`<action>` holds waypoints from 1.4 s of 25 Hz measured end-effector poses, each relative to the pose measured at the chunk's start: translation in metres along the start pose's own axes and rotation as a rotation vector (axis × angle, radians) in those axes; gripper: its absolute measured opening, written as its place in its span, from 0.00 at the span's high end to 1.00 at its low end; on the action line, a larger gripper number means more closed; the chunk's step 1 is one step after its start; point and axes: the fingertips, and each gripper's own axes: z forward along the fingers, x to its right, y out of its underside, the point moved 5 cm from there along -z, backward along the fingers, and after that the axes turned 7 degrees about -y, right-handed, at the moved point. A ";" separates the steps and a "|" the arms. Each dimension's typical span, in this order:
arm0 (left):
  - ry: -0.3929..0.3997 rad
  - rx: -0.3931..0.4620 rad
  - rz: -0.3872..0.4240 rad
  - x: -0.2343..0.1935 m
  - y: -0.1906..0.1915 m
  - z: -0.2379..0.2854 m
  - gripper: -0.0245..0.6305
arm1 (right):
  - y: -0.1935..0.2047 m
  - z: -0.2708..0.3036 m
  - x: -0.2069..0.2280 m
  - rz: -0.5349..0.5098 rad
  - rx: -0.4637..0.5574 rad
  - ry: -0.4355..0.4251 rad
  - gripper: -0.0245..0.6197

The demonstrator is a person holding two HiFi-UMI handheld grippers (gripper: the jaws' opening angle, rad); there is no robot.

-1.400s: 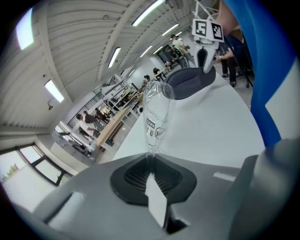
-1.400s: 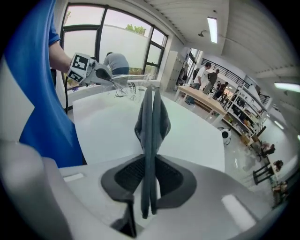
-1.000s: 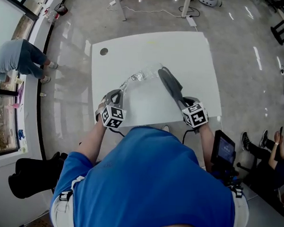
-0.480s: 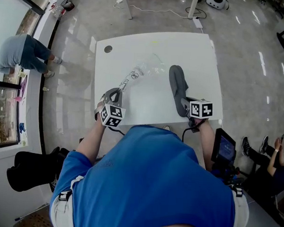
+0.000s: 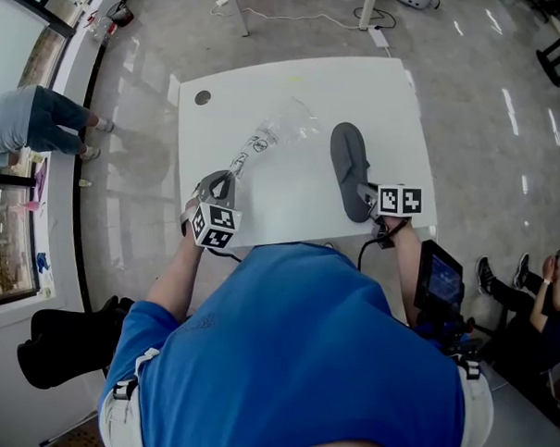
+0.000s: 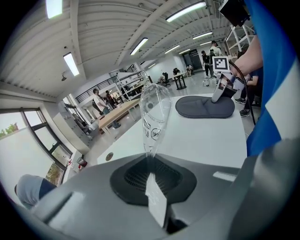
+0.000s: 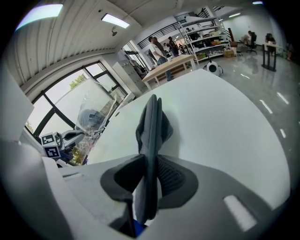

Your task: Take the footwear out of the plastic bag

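Slipper (image 5: 349,170) now lies flat at right, outside the plastic bag (image 5: 274,139); right gripper (image 5: 369,199) is opening at its heel, left gripper (image 5: 217,183) pinches the bag shut-tight.

Bright, even light falls from ceiling strip lights (image 6: 70,63), with a blown-out window (image 7: 65,101) at 9 o'clock in the right gripper view. In the head view the floor (image 5: 490,88) carries streaks of glare at 2 o'clock, the table (image 5: 281,199) looks overexposed and the plastic bag (image 5: 284,130) glints. Both gripper views bulge, with black corners and soft foregrounds at 6 o'clock.
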 end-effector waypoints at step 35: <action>0.399 -0.321 -0.051 0.025 0.010 0.065 0.69 | 0.001 -0.012 0.018 -0.212 0.032 0.310 0.76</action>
